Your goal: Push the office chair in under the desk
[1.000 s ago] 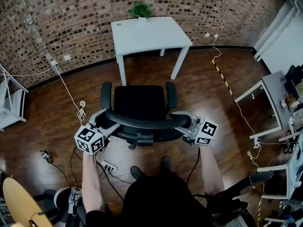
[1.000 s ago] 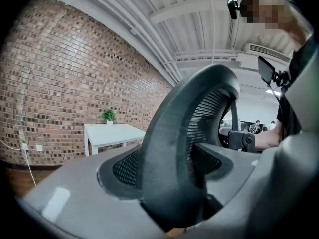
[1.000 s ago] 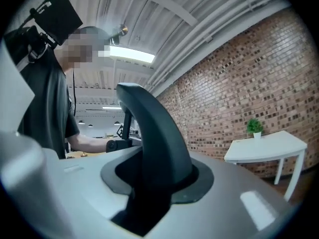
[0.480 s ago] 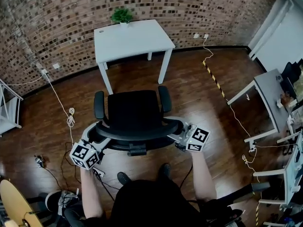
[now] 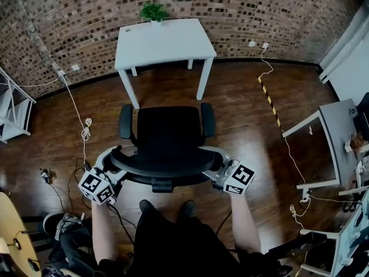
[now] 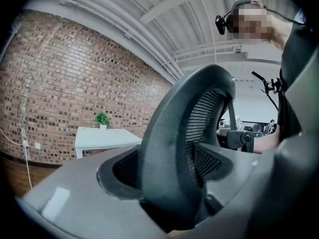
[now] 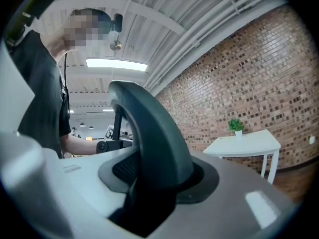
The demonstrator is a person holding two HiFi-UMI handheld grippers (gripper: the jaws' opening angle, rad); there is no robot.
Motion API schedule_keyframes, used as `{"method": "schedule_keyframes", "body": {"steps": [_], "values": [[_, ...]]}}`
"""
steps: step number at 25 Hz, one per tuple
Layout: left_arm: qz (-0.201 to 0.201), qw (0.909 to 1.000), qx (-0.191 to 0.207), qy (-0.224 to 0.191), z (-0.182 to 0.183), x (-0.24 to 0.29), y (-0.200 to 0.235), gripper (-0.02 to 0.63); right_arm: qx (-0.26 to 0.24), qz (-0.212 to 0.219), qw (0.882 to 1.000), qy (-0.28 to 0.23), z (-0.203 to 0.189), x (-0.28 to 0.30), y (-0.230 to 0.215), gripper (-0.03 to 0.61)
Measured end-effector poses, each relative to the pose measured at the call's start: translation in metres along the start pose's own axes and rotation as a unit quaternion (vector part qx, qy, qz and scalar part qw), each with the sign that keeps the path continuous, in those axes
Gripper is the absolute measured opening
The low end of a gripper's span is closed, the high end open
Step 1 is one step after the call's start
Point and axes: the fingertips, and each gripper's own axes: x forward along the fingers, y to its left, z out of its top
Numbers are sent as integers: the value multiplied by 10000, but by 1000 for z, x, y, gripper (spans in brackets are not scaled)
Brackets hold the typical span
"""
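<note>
Holding the backrest (image 5: 167,165) by both ends, I keep my left fingers (image 6: 65,198) clamped on its rim as they were a second ago. My right fingers (image 7: 259,203) have eased a little wider and settled, with the rim between them and the pads on it. The office chair (image 5: 168,131) stands right in front of me, seat facing away. It looks better centred on the desk (image 5: 164,42) than a second ago, when it sat off to one side of the opening. Its front is near the desk's near legs but not under the top. I judge the lining-up done and the straight push still ahead. A small plant (image 5: 153,10) stands at the desk's far edge, by the brick wall (image 5: 259,10).
</note>
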Motion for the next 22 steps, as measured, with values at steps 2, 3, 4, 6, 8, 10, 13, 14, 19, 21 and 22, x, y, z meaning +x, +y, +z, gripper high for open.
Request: {"method": "schedule_keyframes", "body": {"steps": [2, 3, 4, 6, 8, 10, 13, 14, 19, 21, 22], "values": [[-36, 10000, -24, 40, -2, 11, -8, 422, 28, -18, 10000, -1, 3, -11, -7, 192], [-47, 10000, -36, 54, -3, 12, -11, 420, 34, -10, 10000, -1, 2, -14, -7, 193], [-50, 10000, -45, 57, -4, 12, -13, 420, 18, 8, 10000, 0, 1, -16, -7, 195], [-22, 10000, -35, 10, -5, 8, -13, 419, -155, -13, 9999, 27, -1, -16, -7, 198], [34, 10000, 9, -50, -4, 4, -6, 419, -393, -281, 9987, 156, -6, -17, -13, 229], [84, 9999, 51, -83, -4, 4, 3, 419, -340, -673, 9966, 336, -11, -17, -19, 229], [227, 9994, 137, -222, 3, 5, 12, 422, -148, -1225, 9919, 311, -13, -10, -36, 249], [263, 9992, 158, -248, 3, 8, 14, 423, -114, -1302, 9912, 224, -14, -10, -42, 249], [352, 9990, 138, -230, -13, 20, -3, 428, -132, -1121, 9936, -6, -27, -33, -49, 244], [449, 9985, 190, -266, -9, 19, -14, 430, -183, -942, 9954, 0, -21, -39, -45, 242], [495, 9981, 212, -284, -9, 17, -20, 431, -185, -849, 9962, 13, -20, -42, -42, 238]]}}
